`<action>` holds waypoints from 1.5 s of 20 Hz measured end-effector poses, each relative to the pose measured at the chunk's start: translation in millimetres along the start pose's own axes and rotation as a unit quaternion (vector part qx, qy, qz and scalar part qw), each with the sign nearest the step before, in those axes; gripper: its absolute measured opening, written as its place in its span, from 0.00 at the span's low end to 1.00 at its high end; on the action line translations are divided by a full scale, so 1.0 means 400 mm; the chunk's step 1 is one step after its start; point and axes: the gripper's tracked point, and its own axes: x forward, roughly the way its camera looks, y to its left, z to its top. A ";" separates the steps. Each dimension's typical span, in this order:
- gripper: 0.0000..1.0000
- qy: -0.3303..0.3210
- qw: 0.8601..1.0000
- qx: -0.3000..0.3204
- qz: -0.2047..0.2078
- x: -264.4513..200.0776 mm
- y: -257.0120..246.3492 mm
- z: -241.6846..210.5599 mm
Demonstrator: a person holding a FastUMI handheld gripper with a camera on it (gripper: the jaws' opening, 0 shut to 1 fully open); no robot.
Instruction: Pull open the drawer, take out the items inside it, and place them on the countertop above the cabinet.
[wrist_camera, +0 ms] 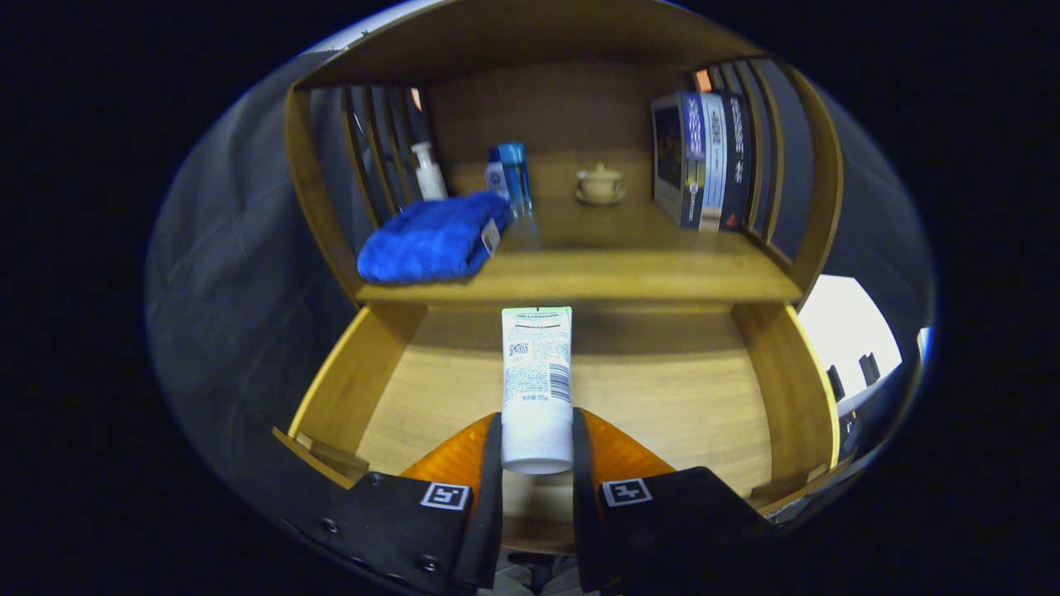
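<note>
- Two fingers of the gripper (537,451) press on the cap end of a white tube (537,382), holding it over the open drawer (662,397).
- On the desk (629,277) above lie a blue towel (431,240), bottles (513,174), a lidded cup (599,182) and books (704,161).

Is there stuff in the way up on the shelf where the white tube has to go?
Partly. The tongs grip the white tube over the open drawer. On the countertop, a blue towel covers the left front. The middle and right front look bare; bottles, cup and books sit further back.
</note>
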 end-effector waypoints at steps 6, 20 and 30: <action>0.44 -0.073 0.997 -0.018 -0.031 0.094 -0.065 0.228; 0.45 0.021 0.996 0.056 -0.072 0.384 -0.130 0.216; 0.79 -0.007 0.997 0.040 -0.069 0.405 -0.112 0.230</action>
